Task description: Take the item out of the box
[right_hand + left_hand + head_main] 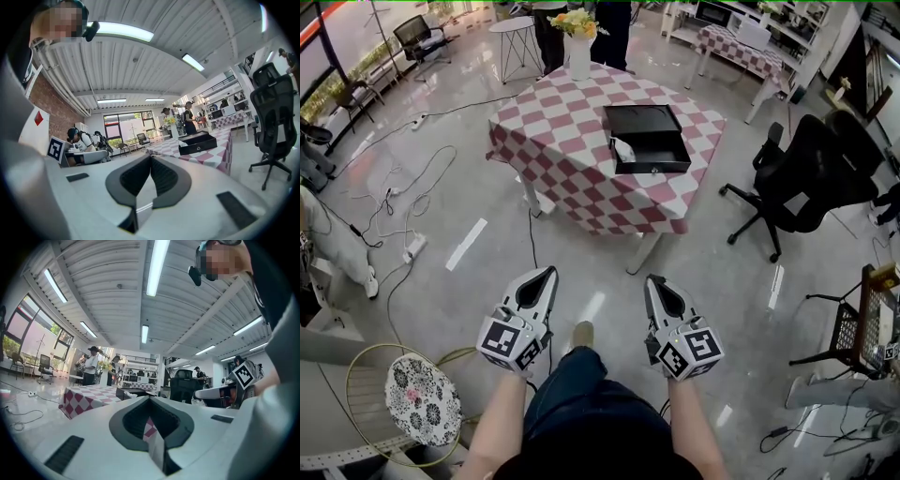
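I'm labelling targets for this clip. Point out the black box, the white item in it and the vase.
black box (652, 168), head view, its front wall.
white item (622, 149), head view, its middle.
vase (578, 58), head view, its white body.

Overhead and level views sharing table (553, 131)

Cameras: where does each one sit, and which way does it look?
Head view: on the person's head, looking down and ahead at the checkered table and black box; arms, left gripper, right gripper show.
Left gripper view: on the left gripper, looking level along its shut jaws at the table; sleeve at right.
Right gripper view: on the right gripper, along its shut jaws toward the box.
Shared: all see table and box.
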`<state>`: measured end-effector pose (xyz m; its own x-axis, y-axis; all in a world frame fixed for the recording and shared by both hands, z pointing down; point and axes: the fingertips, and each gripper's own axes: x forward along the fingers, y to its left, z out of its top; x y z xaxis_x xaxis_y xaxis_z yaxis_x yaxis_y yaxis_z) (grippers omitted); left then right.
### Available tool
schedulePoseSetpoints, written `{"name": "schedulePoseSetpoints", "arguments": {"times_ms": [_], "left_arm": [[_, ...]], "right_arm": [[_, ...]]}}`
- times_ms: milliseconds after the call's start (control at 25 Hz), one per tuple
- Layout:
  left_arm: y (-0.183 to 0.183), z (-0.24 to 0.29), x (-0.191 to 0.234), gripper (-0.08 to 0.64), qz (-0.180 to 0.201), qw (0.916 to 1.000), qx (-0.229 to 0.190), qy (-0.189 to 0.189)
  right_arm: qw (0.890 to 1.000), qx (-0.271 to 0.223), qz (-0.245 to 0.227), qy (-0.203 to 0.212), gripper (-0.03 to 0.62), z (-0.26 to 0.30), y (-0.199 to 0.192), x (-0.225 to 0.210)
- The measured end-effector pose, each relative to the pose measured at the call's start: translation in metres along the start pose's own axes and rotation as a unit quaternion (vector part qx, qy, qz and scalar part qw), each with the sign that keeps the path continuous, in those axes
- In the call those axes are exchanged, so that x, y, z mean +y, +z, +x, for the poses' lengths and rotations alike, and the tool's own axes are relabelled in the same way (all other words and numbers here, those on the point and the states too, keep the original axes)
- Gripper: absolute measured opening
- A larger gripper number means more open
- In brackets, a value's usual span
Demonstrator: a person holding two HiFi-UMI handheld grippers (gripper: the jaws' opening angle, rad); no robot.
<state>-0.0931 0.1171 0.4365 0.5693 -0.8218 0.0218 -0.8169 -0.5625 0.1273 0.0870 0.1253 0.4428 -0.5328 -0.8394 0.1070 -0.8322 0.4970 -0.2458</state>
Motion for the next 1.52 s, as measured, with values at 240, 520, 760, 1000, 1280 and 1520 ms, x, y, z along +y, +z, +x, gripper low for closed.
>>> {"name": "schedulePoseSetpoints", "arguments": {"times_ms": [240,520,760,1000,1280,1520], "left_arm": [[0.001,0.033,0.018,0.012,-0.003,1.0000,0.000,-0.005],[0.013,0.084,0.046,0.012,-0.003,0.9999,-0.004,-0.014],[0.017,0.128,0.074,0.012,-0.007,0.9996,-0.002,-0.026],[0.018,0.169,0.095,0.012,-0.010,0.9989,-0.001,-0.046],[0.022,0.209,0.111,0.012,-0.006,0.9972,-0.003,-0.074],[0.024,0.229,0.123,0.012,-0.008,0.9960,-0.010,-0.088]], "right_arm": [[1.000,-0.002,-0.001,0.004,0.005,0.032,0.010,-0.017],[1.000,-0.001,-0.013,0.005,0.006,0.077,0.028,-0.042],[1.000,0.008,-0.018,-0.001,0.006,0.116,0.038,-0.063],[1.000,0.011,-0.017,-0.011,0.006,0.153,0.041,-0.082],[1.000,0.004,-0.012,-0.028,0.006,0.181,0.046,-0.101],[0.999,0.005,-0.023,-0.034,0.006,0.196,0.050,-0.106]]}}
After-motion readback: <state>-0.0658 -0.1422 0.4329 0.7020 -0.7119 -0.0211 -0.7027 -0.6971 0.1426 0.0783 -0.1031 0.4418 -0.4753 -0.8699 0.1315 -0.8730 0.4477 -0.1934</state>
